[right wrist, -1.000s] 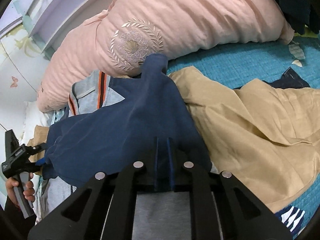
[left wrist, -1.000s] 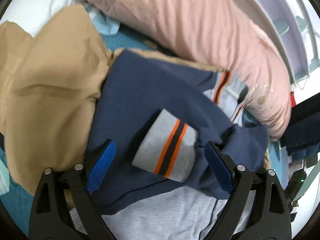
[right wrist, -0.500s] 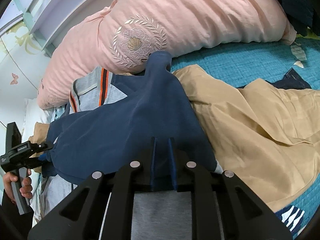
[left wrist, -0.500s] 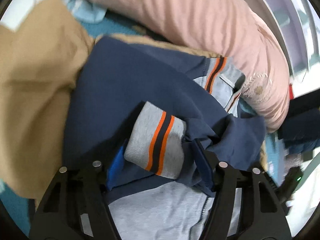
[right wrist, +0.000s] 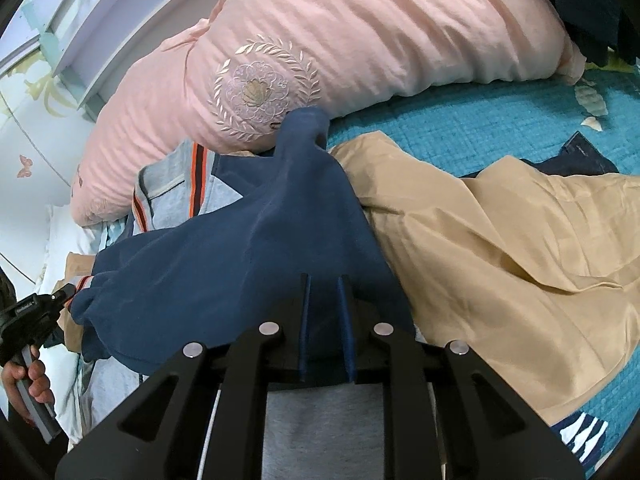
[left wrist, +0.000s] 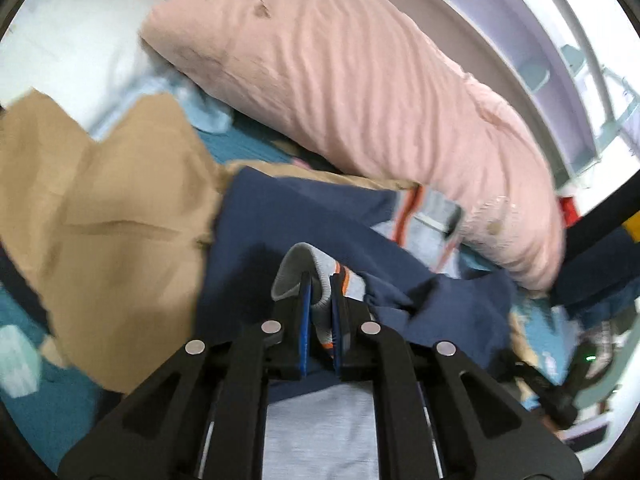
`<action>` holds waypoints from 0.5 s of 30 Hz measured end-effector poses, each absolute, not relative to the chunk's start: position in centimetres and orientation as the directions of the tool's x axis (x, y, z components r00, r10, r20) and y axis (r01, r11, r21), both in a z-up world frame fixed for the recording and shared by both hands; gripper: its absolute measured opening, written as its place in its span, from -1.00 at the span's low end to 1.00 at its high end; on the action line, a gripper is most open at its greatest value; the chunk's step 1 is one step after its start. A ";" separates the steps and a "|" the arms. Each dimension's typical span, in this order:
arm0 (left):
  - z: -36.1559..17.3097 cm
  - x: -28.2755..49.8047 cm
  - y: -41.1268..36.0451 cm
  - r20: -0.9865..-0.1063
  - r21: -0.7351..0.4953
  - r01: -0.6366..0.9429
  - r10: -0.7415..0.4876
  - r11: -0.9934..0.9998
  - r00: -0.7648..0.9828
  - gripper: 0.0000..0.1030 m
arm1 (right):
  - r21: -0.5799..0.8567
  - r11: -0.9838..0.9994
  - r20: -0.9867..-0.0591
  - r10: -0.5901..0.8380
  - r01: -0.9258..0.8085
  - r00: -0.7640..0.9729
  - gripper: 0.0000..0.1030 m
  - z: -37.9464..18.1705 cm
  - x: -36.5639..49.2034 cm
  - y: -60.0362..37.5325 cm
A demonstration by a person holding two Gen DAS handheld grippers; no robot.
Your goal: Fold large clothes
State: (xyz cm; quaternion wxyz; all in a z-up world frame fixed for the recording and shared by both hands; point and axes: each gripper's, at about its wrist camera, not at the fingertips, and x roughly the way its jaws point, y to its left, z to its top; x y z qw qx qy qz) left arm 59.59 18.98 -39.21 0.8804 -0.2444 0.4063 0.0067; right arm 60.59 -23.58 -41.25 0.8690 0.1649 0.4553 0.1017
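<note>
Left gripper (left wrist: pixel 320 300) clamped on the grey cuff (left wrist: pixel 298 266) of the navy jacket (right wrist: pixel 248 248) at 6 o'clock—right gripper (right wrist: pixel 324 304) pinching its navy hem, grip partly hidden—beside tan cloth (right wrist: pixel 500 248), below pink pillow (right wrist: pixel 360 40).

The navy jacket (right wrist: pixel 248 256) is soft matt knit cloth, its grey cuff (left wrist: pixel 304 276) ribbed. The tan garment (right wrist: pixel 500 240) looks smooth with a slight sheen (satiny). The pink pillow (right wrist: pixel 360 40) is crinkled cotton with glossy embroidery. The teal bedspread (right wrist: pixel 460 128) is quilted and matt.
</note>
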 end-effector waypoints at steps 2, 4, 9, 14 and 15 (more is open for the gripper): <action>-39.6 59.1 19.2 -0.736 -0.392 -0.233 -0.151 0.890 0.660 -0.83 | 0.377 0.926 -0.758 0.325 -0.026 0.566 -0.77 -41.4 60.6 -23.6; -41.3 59.5 19.5 -0.781 -0.372 -0.284 -0.132 0.884 0.611 -0.77 | 0.378 0.925 -0.764 0.327 -0.024 0.557 -0.76 -41.6 60.8 -23.6; -41.3 59.1 20.7 -0.755 -0.446 -0.303 -0.172 0.842 0.633 0.04 | 0.397 0.917 -0.755 0.346 -0.032 0.557 -0.72 -40.8 60.7 -23.6; -37.1 59.0 19.1 -0.639 -0.437 -0.185 -0.159 0.880 0.752 0.27 | 0.407 0.908 -0.707 0.383 -0.101 0.595 -0.72 -38.4 62.7 -22.4; -37.1 59.6 18.5 -0.638 -0.453 -0.141 -0.210 0.880 0.741 0.27 | 0.405 0.908 -0.706 0.388 -0.112 0.593 -0.72 -38.2 63.5 -22.0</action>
